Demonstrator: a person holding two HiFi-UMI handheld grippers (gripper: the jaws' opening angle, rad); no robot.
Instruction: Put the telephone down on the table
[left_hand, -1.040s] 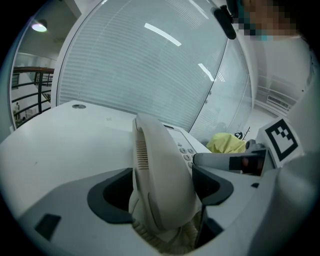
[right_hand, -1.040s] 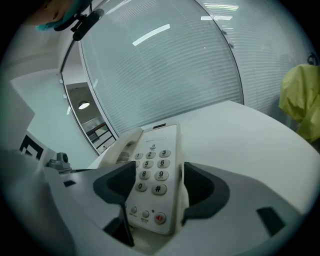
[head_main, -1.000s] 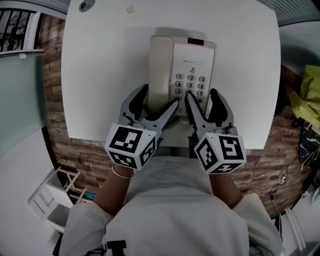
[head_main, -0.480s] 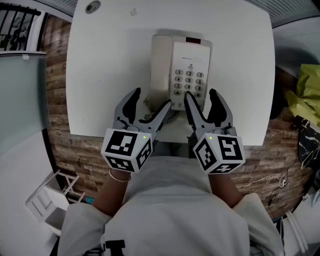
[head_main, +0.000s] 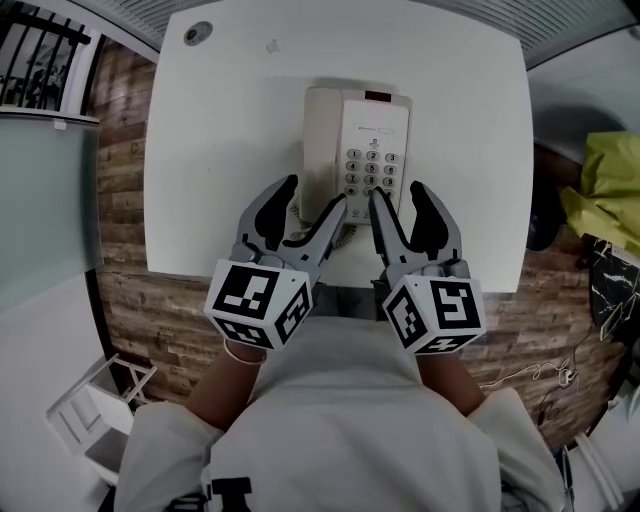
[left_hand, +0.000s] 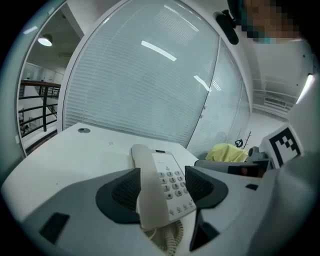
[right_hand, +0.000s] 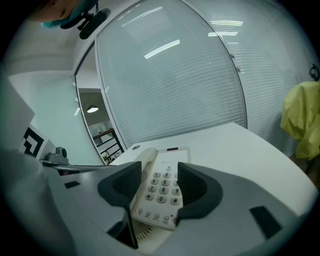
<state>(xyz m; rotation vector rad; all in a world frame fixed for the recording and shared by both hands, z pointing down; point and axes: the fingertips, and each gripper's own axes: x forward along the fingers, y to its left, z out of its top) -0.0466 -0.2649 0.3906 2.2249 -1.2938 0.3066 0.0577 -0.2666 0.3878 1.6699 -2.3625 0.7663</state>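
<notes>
Left gripper (head_main: 312, 195): lower left of centre — jaws apart and closing, near end of the handset (head_main: 322, 140) between them, not clamped.
Telephone (head_main: 385, 120): flat on the white table (head_main: 220, 150), middle of the frame, handset on its cradle.
Right gripper (head_main: 398, 195): lower right of centre — jaws apart and closing at the near edge of the keypad (head_main: 368, 170), pads off it.

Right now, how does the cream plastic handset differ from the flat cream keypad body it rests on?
The handset is a long, rounded bar; the keypad body is broader and flatter. The handset is bare; the keypad body carries round buttons and a dark strip. Both are cream, on the white table.
</notes>
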